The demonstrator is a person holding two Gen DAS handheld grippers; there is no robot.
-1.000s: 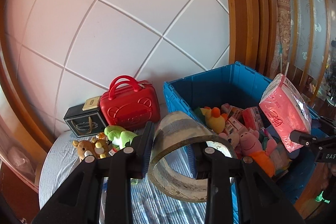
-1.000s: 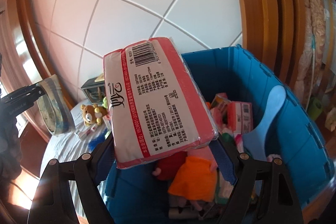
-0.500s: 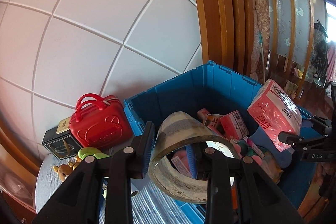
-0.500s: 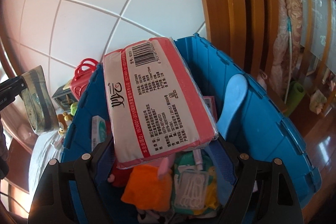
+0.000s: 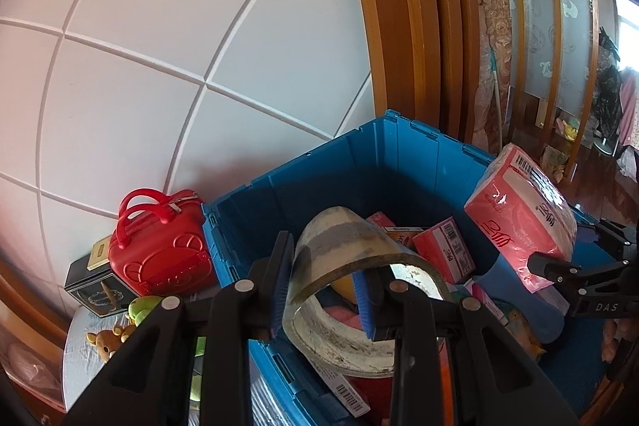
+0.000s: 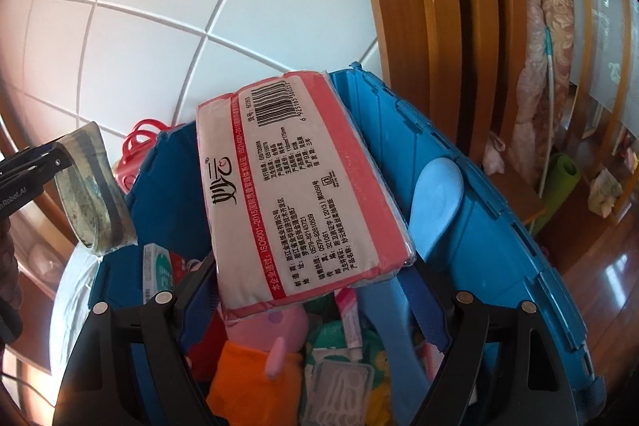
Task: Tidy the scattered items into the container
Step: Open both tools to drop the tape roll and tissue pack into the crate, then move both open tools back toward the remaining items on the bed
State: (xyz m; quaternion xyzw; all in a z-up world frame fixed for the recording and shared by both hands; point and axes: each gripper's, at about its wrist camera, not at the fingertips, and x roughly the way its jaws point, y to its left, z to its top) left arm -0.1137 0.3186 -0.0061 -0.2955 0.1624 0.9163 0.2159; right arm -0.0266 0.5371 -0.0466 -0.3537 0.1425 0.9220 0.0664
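My left gripper (image 5: 321,296) is shut on the wall of a grimy roll of wide tape (image 5: 343,242), one finger outside the ring and one inside. It holds the roll over the near left corner of the blue crate (image 5: 399,130). My right gripper (image 6: 309,296) grips a pink pack of tissues (image 6: 303,186), barcode side up, above the crate's (image 6: 479,226) contents. In the left wrist view the tissue pack (image 5: 519,218) hangs at the right, over the crate. The tape roll (image 6: 92,194) appears at the left edge of the right wrist view.
The crate holds several small boxes (image 5: 443,250), an orange and pink plush (image 6: 255,358) and a light blue paddle (image 6: 435,202). Left of it stand a red toy suitcase (image 5: 159,250), a black box (image 5: 96,290), a bear (image 5: 104,340) and a green plush (image 5: 141,308). A white panelled wall rises behind.
Both grippers have moved over the crate with their loads still held. The crate now fills more of both views, and the toys on the table have slid to the left edge.
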